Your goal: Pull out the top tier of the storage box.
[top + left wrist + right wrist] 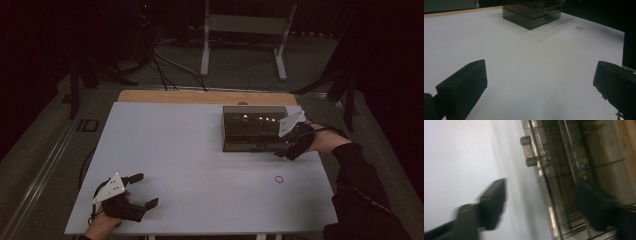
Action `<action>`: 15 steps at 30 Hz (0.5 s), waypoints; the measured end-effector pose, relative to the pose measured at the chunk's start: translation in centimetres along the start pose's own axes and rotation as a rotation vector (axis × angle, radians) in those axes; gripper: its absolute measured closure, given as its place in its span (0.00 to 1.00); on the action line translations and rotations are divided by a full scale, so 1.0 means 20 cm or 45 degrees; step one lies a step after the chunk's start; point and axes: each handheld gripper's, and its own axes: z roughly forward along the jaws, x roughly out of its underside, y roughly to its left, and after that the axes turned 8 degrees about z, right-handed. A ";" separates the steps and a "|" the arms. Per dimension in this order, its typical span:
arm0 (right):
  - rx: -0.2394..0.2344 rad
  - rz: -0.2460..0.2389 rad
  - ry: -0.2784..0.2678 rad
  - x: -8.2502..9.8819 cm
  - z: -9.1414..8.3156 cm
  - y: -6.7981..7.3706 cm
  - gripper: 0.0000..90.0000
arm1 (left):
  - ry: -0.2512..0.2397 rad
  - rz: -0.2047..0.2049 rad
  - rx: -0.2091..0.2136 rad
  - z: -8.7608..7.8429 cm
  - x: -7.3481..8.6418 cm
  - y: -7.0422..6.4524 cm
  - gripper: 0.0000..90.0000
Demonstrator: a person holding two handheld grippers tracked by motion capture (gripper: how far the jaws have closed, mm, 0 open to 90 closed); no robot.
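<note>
A: Two handheld grippers are seen above a white table (200,150), taken from left to right. At the lower left of the high view, the left gripper (145,190) is held low by a hand, its black jaws spread wide with nothing between them; in the left gripper view only bare tabletop lies between the blocky jaws.

B: And what is found further right?

A: At centre right a smoky, translucent drawer box (255,128) is set near the table's far edge. It is rectangular, of hard glossy plastic, with stacked shallow drawers and small knob handles (529,151). At its right front corner the right gripper (284,155) is held, jaws parted. In the blurred right gripper view, one jaw is seen over the white surface and the other against the box front; nothing appears pinched.

B: How far along is the work judged to be?

A: Early, it would seem. The drawers look shut, as far as can be told. A small reddish ring (279,179) is left lying flat on the matte tabletop at lower right, apart from the box and untouched. Opening a drawer and handling the ring would appear to be left.
</note>
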 end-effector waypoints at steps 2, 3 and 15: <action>0.003 -0.062 0.006 0.00 0.01 0.00 0.44 | -0.001 -0.002 0.000 0.00 0.00 0.00 0.00; 0.019 -0.082 0.010 0.00 0.02 0.01 0.51 | -0.007 -0.006 0.001 0.00 0.00 0.00 0.00; 0.024 -0.285 0.103 -0.06 0.06 -0.03 0.88 | -0.007 -0.003 0.003 0.00 0.00 0.00 0.00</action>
